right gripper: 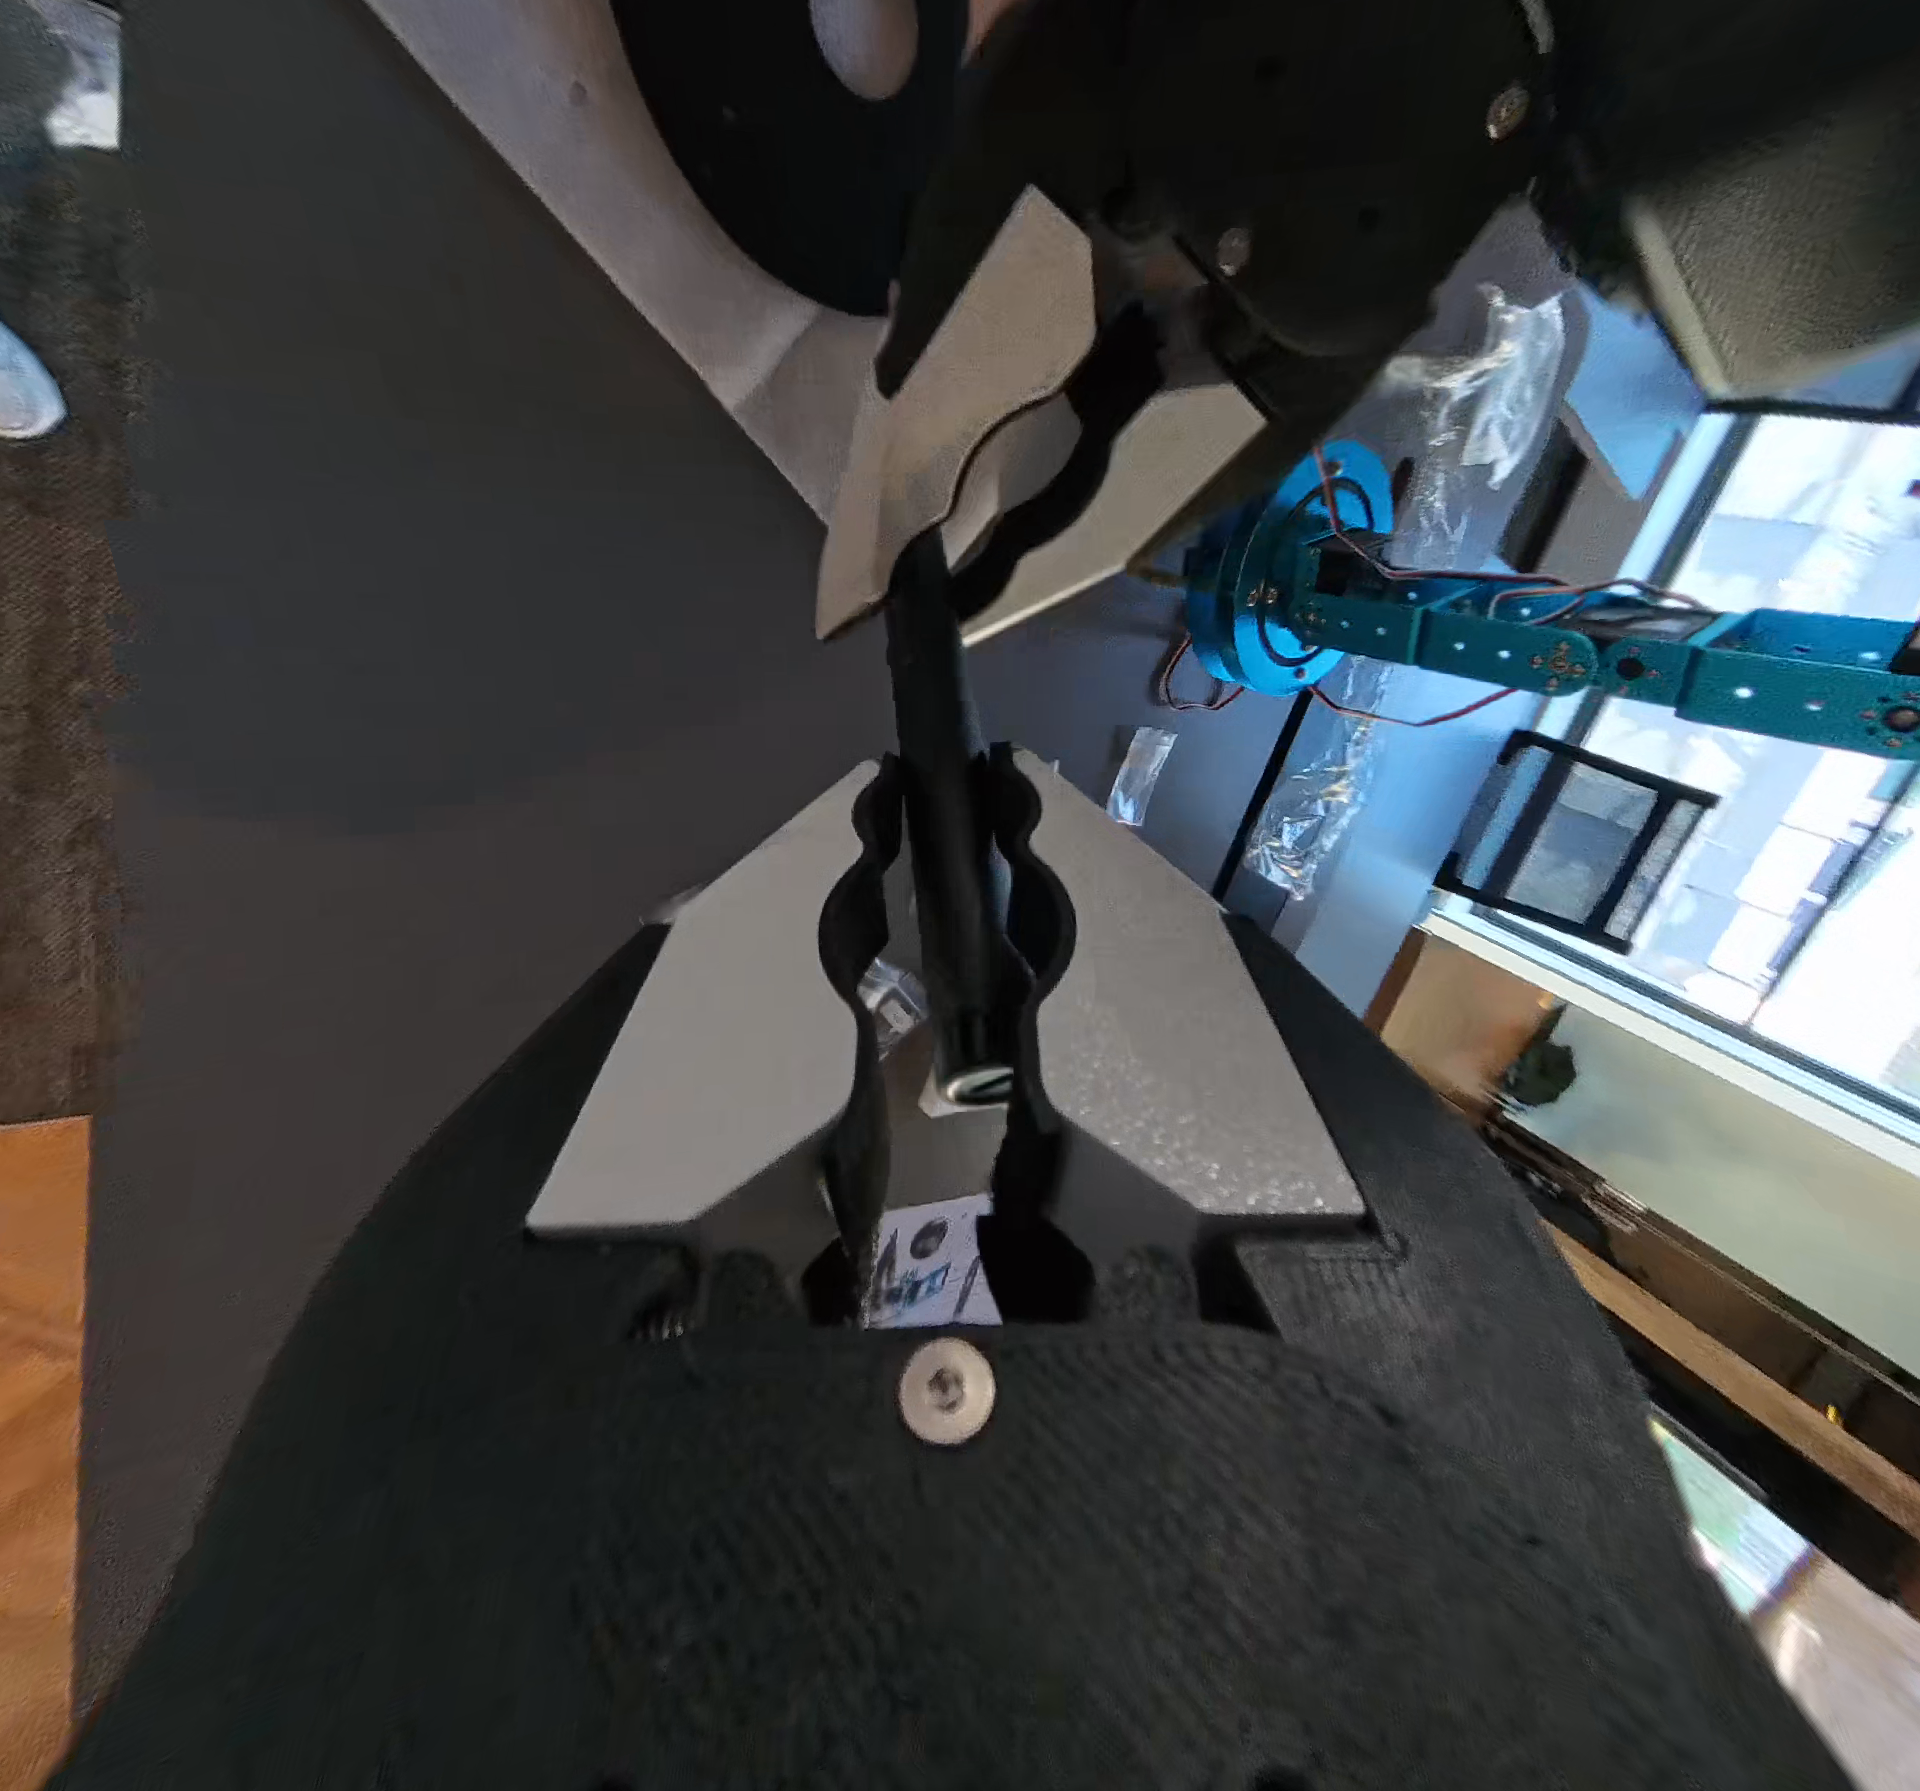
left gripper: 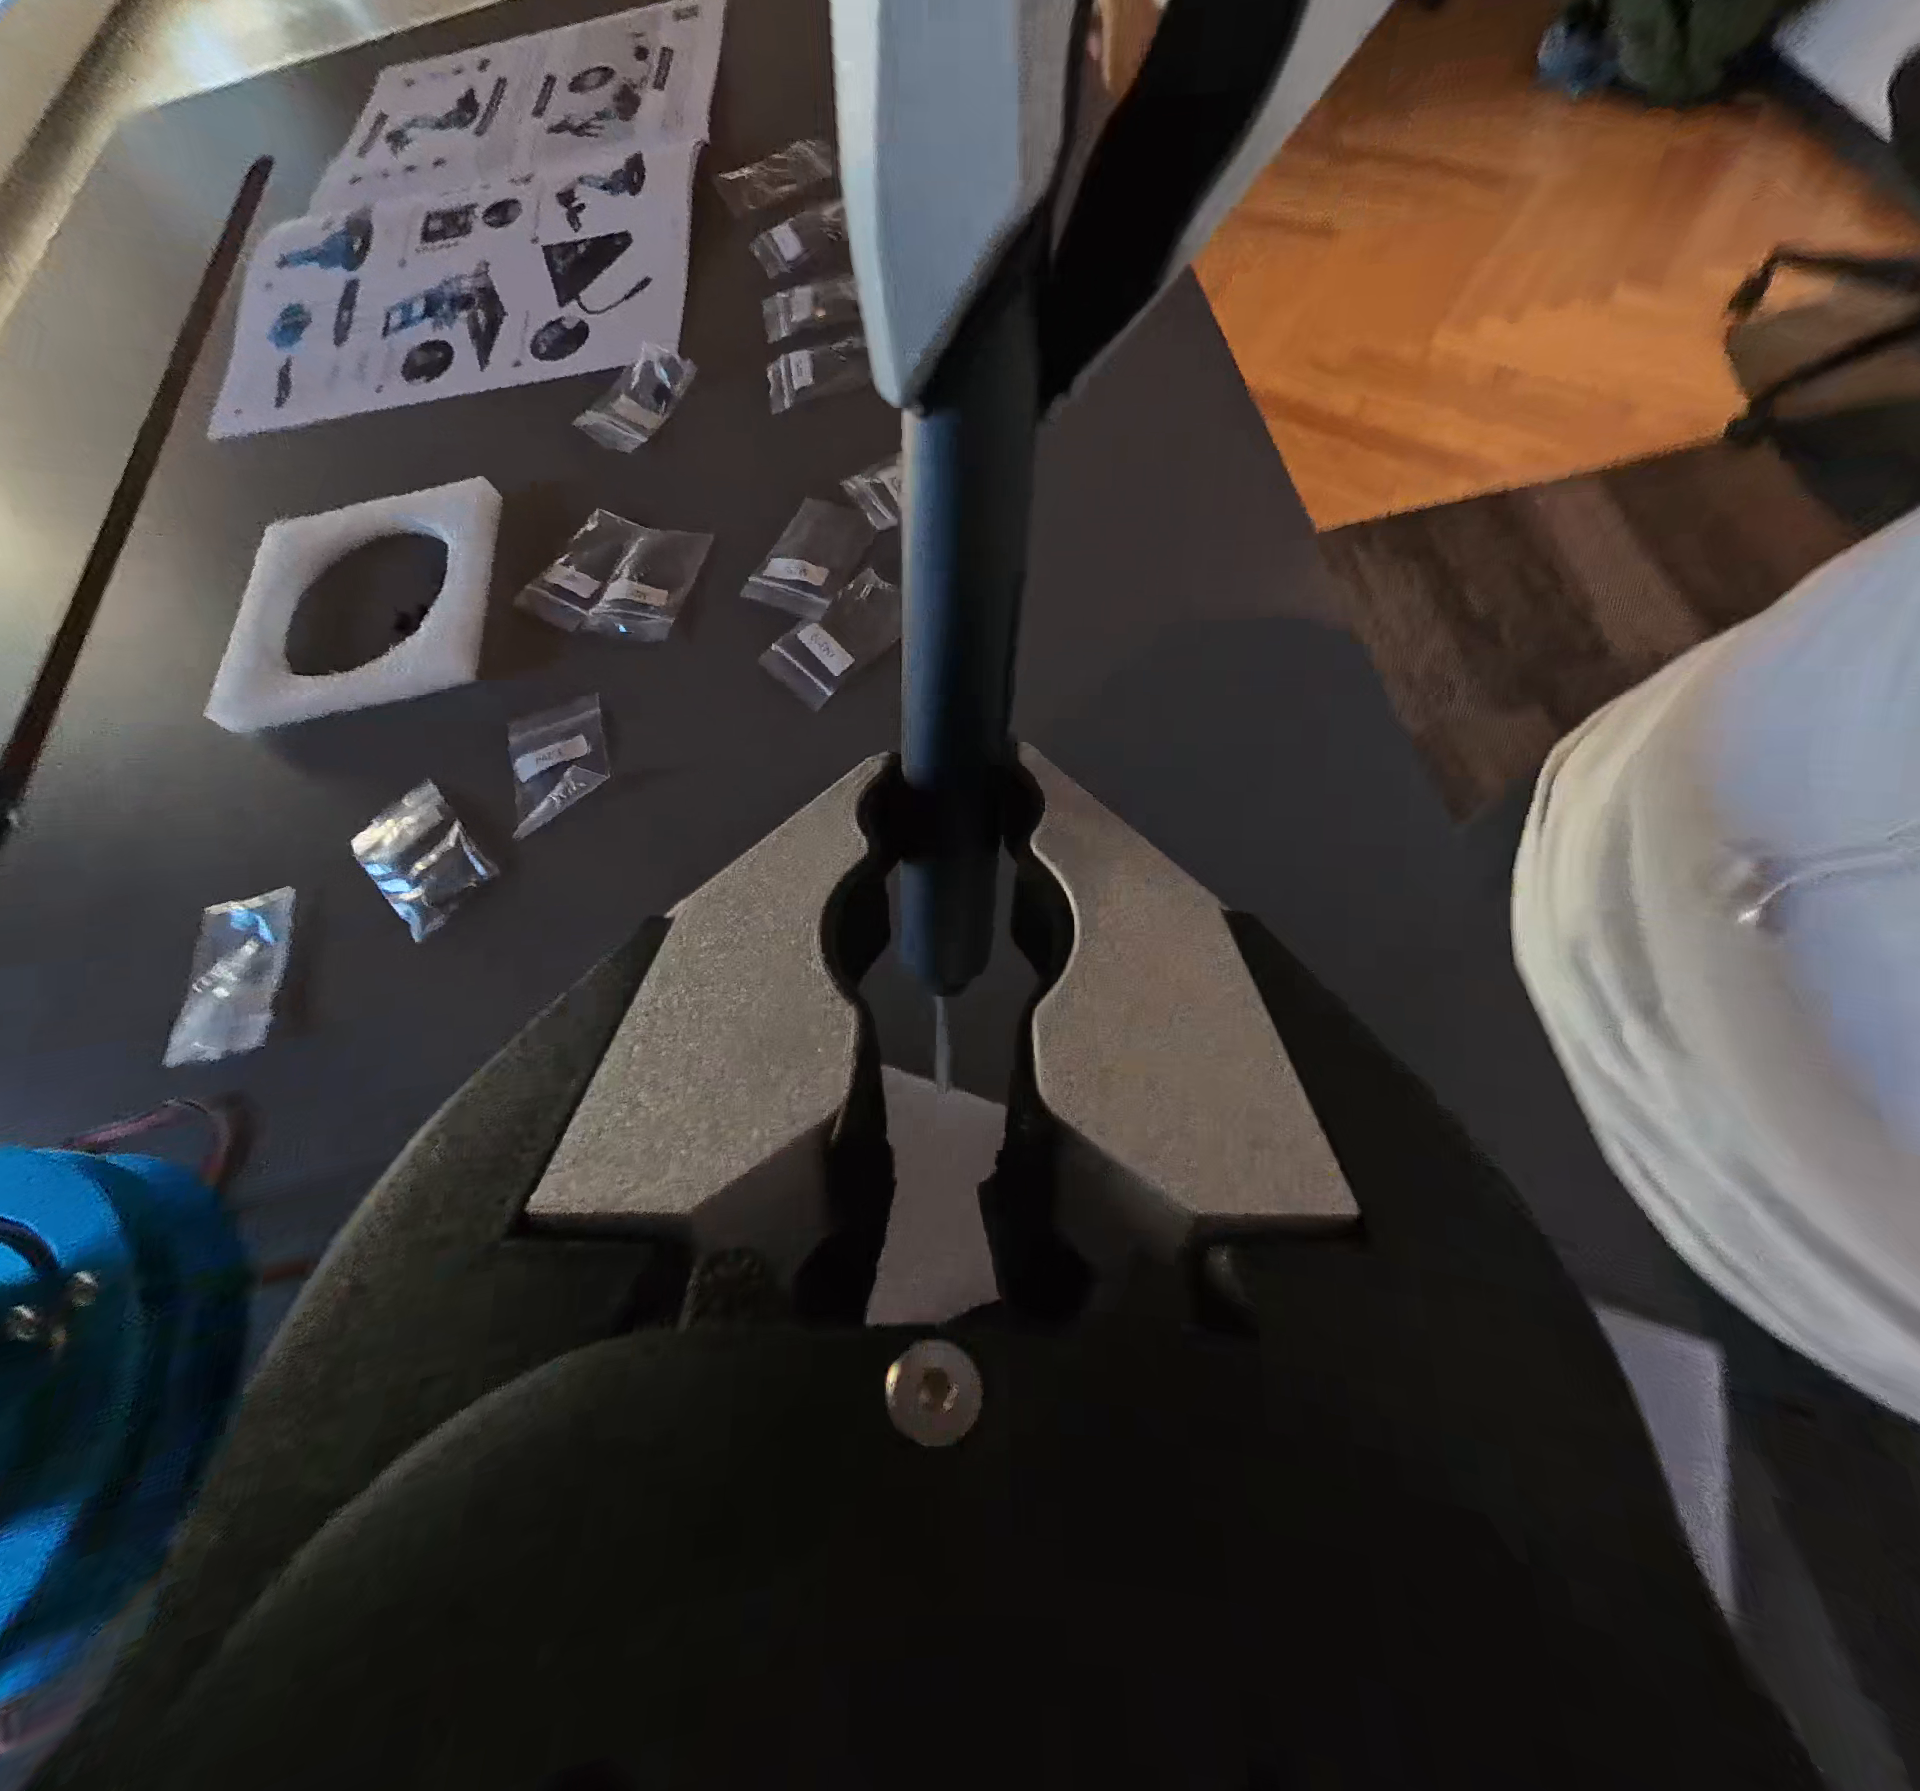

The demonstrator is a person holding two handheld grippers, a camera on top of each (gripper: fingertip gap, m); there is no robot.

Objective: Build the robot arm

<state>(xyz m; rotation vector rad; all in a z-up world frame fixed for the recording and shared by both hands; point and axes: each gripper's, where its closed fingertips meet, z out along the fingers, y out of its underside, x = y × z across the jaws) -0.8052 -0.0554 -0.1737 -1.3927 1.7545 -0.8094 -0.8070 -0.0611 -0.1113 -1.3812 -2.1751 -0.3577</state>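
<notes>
A dark grey table (left gripper: 1143,546) fills both views, with a wood floor (left gripper: 1455,235) past its edge at 2 o'clock in your left wrist view and a bright window (right gripper: 1766,754) at 3 o'clock in your right wrist view.

Your left gripper (left gripper: 951,796) is clenched on a slim dark screwdriver (left gripper: 961,619) — the handle sits in the notch at the fingertips, and the thin metal tip points back toward the camera, ending between the fingers. At 12 o'clock the far end of the same tool runs into your right gripper (left gripper: 997,370). In the right wrist view, that right gripper (right gripper: 940,785) grips the black shaft too, its silver end cap lying between the fingers, while your left gripper (right gripper: 935,546) clamps the tool at 12 o'clock. So both grippers hold the one tool, off the table.

Outward from the left fingers, small clear bags of parts (left gripper: 618,583) lie scattered from 9 to 11 o'clock. A white foam square with a round hole (left gripper: 358,598) sits at 10 o'clock, and a printed instruction sheet (left gripper: 468,224) lies beyond it at 11 o'clock. A blue metal part (left gripper: 94,1378) shows at 8 o'clock. A person's white shirt (left gripper: 1714,962) fills 3 o'clock.

In the right wrist view, a blue robot arm kit (right gripper: 1455,619) with red wires lies on the table at 2 o'clock — more clear bags lie around it.
</notes>
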